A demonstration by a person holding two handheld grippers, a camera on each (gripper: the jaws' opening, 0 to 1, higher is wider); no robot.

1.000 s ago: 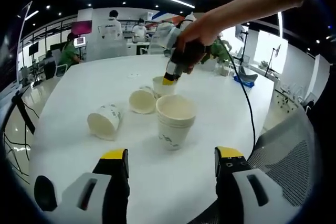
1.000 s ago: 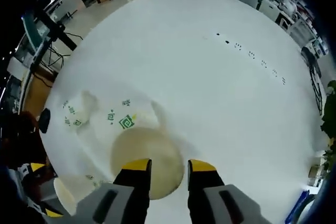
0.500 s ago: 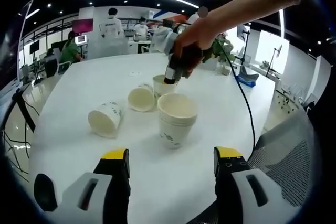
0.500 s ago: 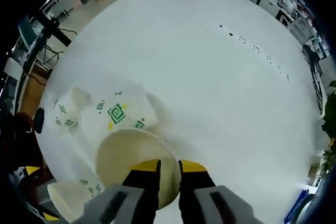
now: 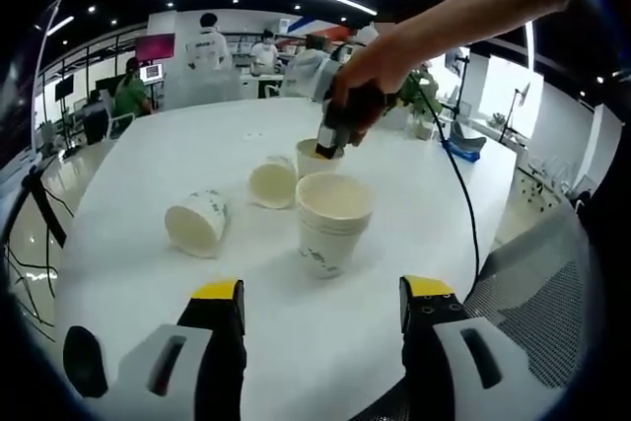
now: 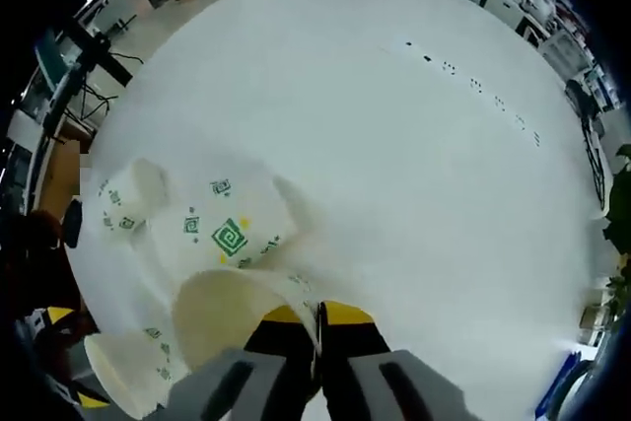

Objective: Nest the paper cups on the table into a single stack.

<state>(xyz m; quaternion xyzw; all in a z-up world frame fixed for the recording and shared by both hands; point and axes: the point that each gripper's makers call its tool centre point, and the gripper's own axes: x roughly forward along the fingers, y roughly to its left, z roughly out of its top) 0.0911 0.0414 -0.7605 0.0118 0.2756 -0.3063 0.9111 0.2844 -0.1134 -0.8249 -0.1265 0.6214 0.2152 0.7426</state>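
Right gripper (image 6: 317, 315): jaws pinching the far cup's (image 5: 314, 157) rim.
Left gripper (image 5: 320, 303): spread, over the white table (image 5: 148, 145) edge.
Neighbours: upright cup (image 5: 333, 221); two tipped cups (image 5: 201, 224) leftward.
Room: far tabletop bare.

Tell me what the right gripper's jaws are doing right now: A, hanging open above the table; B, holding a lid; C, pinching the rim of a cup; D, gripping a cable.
C: the right gripper has its jaws shut on the rim of a cup.
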